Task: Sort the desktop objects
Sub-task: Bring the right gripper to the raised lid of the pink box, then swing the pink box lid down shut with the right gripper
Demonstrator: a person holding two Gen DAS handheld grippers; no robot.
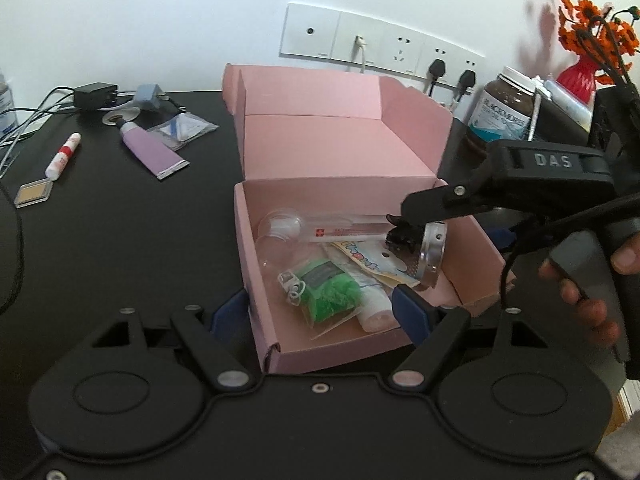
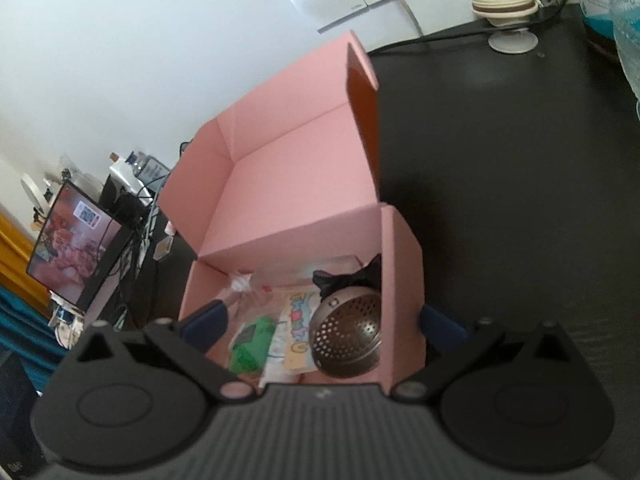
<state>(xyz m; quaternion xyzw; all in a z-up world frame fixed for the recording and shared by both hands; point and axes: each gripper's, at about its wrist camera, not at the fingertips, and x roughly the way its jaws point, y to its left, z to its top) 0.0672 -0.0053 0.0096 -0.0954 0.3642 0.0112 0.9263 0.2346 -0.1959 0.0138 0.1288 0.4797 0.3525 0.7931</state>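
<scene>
Pink box (image 1: pixel 348 152) holds metal strainer (image 2: pixel 346 334); right hand-held gripper (image 2: pixel 322 320) seemingly spread.

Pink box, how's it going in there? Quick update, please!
Right gripper open over the pink box. Left gripper open, straddling its near wall. Perforated metal ball inside. Nothing blocking.

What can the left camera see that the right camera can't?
Only the left wrist view shows the purple tube, the red-and-white stick and the orange flowers on the black desk. Only the right wrist view shows a lit screen and stacked bowls. Both show the open pink box holding the green packet and the round metal strainer.
</scene>
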